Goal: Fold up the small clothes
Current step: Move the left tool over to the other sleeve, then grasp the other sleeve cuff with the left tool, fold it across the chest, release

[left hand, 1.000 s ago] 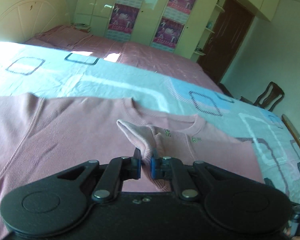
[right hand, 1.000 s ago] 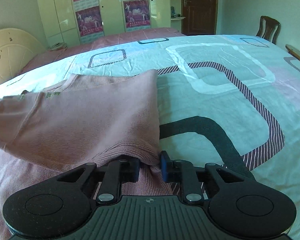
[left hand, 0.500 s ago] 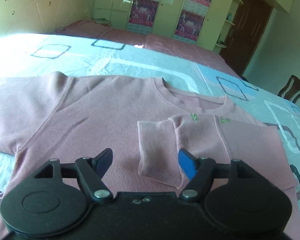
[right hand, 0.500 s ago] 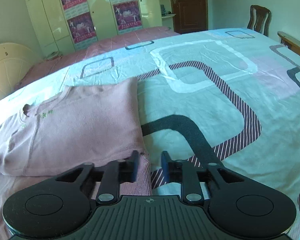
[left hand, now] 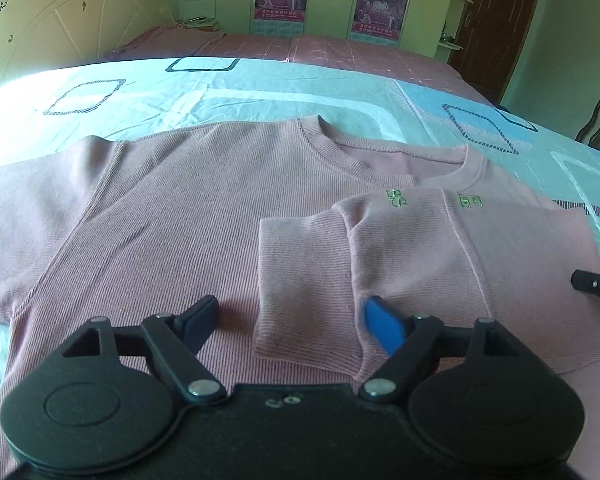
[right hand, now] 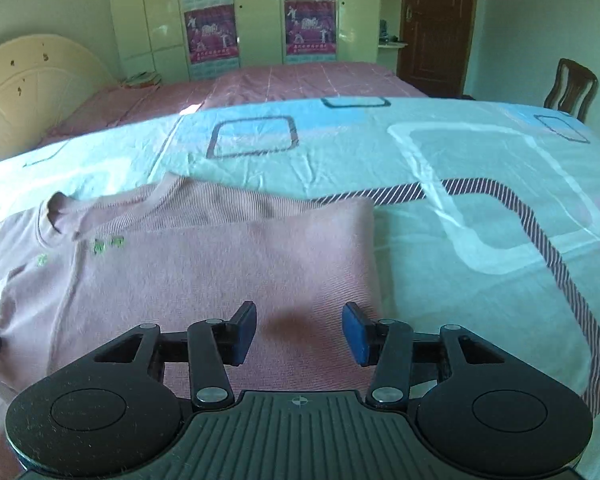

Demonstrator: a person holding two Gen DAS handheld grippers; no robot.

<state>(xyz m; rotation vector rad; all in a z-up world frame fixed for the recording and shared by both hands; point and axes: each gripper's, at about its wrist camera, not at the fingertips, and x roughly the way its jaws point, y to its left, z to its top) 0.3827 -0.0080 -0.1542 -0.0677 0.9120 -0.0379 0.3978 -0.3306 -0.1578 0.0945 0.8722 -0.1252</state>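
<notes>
Lying flat across the lower half of both frames, the pink sweater [left hand: 172,216] rests on the patterned bedsheet [left hand: 228,92]; its unfolded sleeve runs off the left edge of the left wrist view, while the other sleeve is folded inward over the chest, its ribbed cuff [left hand: 304,288] at lower centre. The left gripper [left hand: 290,322] points steeply down at the garment from the bottom of its frame; its jaws have just been opening and stand wide, the cuff lying between them but pressed by neither pad; the blue right-hand pad [left hand: 384,330] sits just beside the cuff's seam. At the right edge of that view a dark fingertip of the other tool shows over the folded side. In the right wrist view the folded panel of the sweater [right hand: 204,280] fills the lower left, its fold edge [right hand: 374,256] running down the middle of the frame against the sheet [right hand: 480,208]. The right gripper [right hand: 300,332] also tilts downward, poised above the cloth near that fold edge; its jaws, lately opened, are moderately apart and hold nothing. A headboard [right hand: 32,88], postered wardrobe [right hand: 260,20], door [right hand: 436,24] and chair [right hand: 572,88] line the top, left to right.
</notes>
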